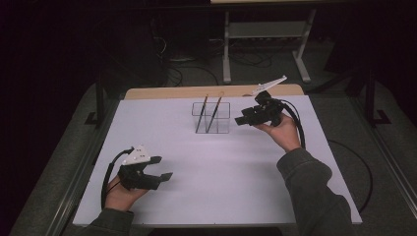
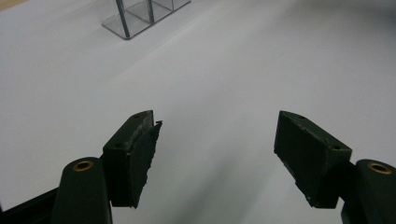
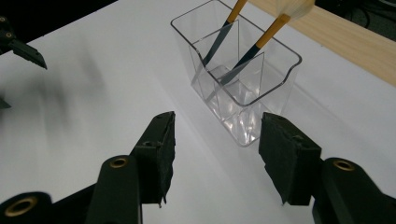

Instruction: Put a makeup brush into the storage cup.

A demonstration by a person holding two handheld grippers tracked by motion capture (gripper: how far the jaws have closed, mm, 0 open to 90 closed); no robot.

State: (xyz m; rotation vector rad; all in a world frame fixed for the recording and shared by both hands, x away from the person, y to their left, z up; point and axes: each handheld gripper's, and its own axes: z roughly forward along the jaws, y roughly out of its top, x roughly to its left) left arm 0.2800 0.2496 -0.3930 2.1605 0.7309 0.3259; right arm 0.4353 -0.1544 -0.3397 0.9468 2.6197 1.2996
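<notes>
Black jaws of right gripper (image 3: pixel 212 158) gaping, empty | clear plastic holder (image 3: pixel 243 79) showing its dividers — two brushes (image 3: pixel 261 39) leaning inside | left gripper (image 2: pixel 215 154) spreading wide — matte white table (image 2: pixel 233 70).

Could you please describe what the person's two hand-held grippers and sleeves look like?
Both are black. The left hand-held gripper carries a pale three-cornered plate and trails a black cable. The right hand-held gripper has a similar plate. Brass-coloured inserts sit behind the blocky pads. The sleeves are dark grey-green.
</notes>
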